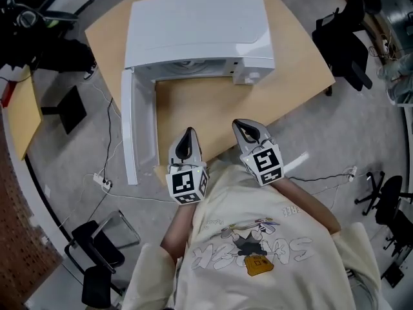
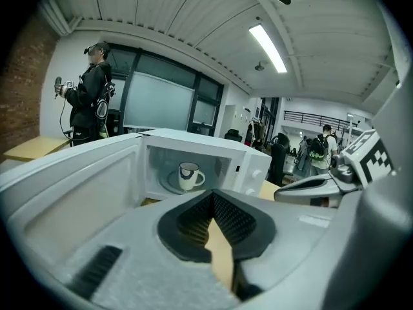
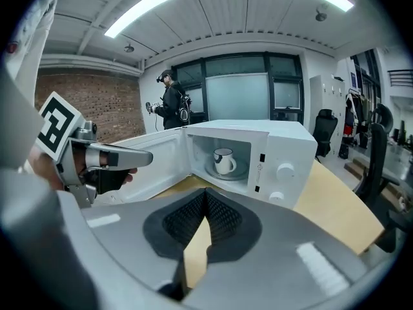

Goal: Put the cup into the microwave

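A white cup [image 2: 188, 175] with a dark rim stands upright on the turntable inside the white microwave [image 1: 193, 24]; in the right gripper view the cup [image 3: 224, 161] shows through the open front. The microwave's door [image 1: 139, 128] is swung wide open to the left. My left gripper [image 1: 188, 135] hovers over the near table edge, in front of the opening, jaws shut and empty [image 2: 211, 202]. My right gripper [image 1: 245, 128] is beside it to the right, also shut with nothing between its pads [image 3: 205, 202]. Both are well short of the cup.
The tan table [image 1: 193, 108] carries only the microwave. On the floor lie a power strip [image 1: 102, 181] with cables, and black chairs [image 1: 97, 250] stand left and right. A second tan table [image 1: 22, 115] is far left. A person in black [image 3: 173, 105] stands behind.
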`<state>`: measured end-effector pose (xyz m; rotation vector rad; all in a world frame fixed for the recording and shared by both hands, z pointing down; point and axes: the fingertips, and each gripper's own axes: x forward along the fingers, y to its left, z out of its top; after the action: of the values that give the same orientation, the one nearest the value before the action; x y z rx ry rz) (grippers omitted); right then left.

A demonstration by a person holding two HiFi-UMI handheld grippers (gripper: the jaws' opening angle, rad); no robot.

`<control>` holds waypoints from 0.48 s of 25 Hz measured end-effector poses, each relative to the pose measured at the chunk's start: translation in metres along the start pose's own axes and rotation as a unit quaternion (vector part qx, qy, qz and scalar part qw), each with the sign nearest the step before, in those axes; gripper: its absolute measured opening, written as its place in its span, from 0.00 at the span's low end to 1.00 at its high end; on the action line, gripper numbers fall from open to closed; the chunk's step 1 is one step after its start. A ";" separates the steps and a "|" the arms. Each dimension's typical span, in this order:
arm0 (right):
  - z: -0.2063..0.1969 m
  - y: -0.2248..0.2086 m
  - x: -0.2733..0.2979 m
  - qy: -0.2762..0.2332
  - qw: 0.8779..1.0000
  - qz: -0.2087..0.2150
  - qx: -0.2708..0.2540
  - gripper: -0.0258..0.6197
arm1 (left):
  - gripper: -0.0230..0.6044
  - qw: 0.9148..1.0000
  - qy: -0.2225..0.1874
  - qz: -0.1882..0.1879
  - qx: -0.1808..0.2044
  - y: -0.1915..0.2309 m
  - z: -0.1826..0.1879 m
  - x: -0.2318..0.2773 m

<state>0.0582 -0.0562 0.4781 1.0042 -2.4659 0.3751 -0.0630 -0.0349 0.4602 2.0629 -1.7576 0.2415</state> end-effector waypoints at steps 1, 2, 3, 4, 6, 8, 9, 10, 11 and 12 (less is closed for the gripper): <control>0.000 -0.001 0.000 0.001 1.000 0.002 0.000 0.05 | 0.04 1.000 0.001 -0.003 -0.001 -0.004 -0.001 -0.001; -0.001 -0.002 0.000 0.002 1.000 0.003 0.000 0.05 | 0.04 1.000 0.003 -0.006 0.000 -0.007 -0.001 0.000; -0.001 -0.004 0.000 0.002 1.000 0.003 0.002 0.05 | 0.04 1.000 0.005 -0.009 0.000 -0.009 -0.001 0.001; -0.001 -0.005 0.001 0.002 1.000 0.003 0.003 0.05 | 0.04 1.000 0.007 -0.012 0.000 -0.011 -0.001 0.001; 0.000 -0.007 0.000 0.002 1.000 0.003 0.004 0.05 | 0.04 1.000 0.005 -0.017 -0.001 -0.013 0.002 0.002; -0.001 -0.008 0.000 0.002 1.000 0.004 0.002 0.05 | 0.04 1.000 0.002 -0.020 -0.003 -0.016 0.003 0.001; -0.001 -0.008 0.000 0.002 1.000 0.005 0.003 0.05 | 0.04 1.000 0.002 -0.022 -0.004 -0.017 0.004 0.000; -0.002 -0.009 0.000 0.002 1.000 0.005 0.003 0.05 | 0.04 1.000 0.002 -0.023 -0.005 -0.018 0.004 -0.001; -0.003 -0.009 0.000 0.003 1.000 0.004 0.004 0.05 | 0.04 1.000 0.003 -0.024 -0.006 -0.019 0.003 -0.001; -0.003 -0.009 -0.001 0.003 1.000 0.004 0.005 0.05 | 0.04 1.000 0.003 -0.025 -0.007 -0.019 0.003 -0.001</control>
<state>0.0661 -0.0606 0.4808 0.9966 -2.4662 0.3928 -0.0448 -0.0334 0.4531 2.0918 -1.6965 0.2200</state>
